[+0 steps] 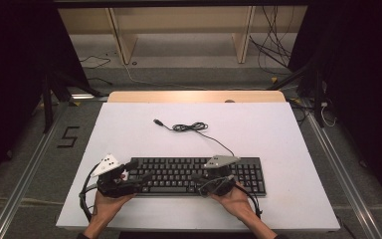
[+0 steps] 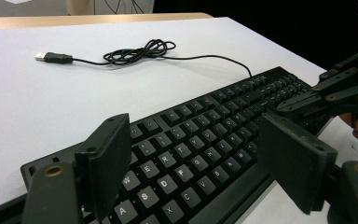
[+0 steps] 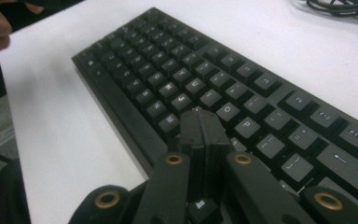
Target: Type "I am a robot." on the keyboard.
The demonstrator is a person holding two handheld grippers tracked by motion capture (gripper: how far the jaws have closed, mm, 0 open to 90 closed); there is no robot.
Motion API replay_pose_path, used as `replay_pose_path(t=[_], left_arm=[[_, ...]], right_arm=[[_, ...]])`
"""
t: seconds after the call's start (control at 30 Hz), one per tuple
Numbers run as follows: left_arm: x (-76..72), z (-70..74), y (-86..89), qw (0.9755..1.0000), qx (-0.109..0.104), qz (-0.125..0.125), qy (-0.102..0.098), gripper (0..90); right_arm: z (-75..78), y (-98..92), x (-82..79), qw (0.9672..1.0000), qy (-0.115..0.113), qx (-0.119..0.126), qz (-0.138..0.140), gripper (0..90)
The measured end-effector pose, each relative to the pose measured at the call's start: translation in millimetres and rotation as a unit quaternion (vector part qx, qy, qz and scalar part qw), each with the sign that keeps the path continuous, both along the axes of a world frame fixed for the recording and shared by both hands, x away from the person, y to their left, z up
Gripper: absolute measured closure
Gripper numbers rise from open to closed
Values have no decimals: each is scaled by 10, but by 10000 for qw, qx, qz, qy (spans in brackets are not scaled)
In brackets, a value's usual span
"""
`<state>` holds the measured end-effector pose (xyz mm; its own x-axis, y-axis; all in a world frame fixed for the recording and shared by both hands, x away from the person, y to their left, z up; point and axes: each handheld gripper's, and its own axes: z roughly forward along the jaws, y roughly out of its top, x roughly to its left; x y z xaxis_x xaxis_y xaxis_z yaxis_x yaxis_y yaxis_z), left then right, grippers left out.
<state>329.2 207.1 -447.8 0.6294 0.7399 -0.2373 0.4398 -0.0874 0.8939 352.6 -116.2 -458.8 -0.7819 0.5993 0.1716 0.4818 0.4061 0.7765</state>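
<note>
The black keyboard (image 1: 199, 175) lies flat near the front edge of the white table (image 1: 278, 134), its cable (image 1: 191, 127) trailing back in a loose coil to a plug lying free, connected to nothing. The left gripper (image 2: 200, 158) hovers over the keyboard's left end with its jaws spread wide and only keys visible between them, nothing held. The right gripper (image 3: 204, 126) has its jaws pressed flat together into a single tip, gripping nothing, poised at the keys on the keyboard's right half; whether it actually touches a key I cannot tell. The work looks like pressing keys with the closed tip, and it seems early or mid-way: no key appears visibly pressed down, and the keyboard sits square and undisturbed.
</note>
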Motion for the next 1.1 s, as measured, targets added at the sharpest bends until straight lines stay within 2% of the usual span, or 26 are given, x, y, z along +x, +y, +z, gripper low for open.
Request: replay_pose_path(t=[0.7, 0.83, 1.1], left_arm=[[-61, -1, -14, 9998, 41, -85, -160, 243], [-62, -1, -14, 9998, 59, -101, -167, 242], [-63, -6, -16, 9998, 67, -88, -159, 241]], right_arm=[[-178, 149, 62, 9988, 109, -483, 13, 900], [-198, 168, 48, 9980, 41, -633, 18, 900], [-210, 176, 28, 9979, -35, -650, -14, 900]])
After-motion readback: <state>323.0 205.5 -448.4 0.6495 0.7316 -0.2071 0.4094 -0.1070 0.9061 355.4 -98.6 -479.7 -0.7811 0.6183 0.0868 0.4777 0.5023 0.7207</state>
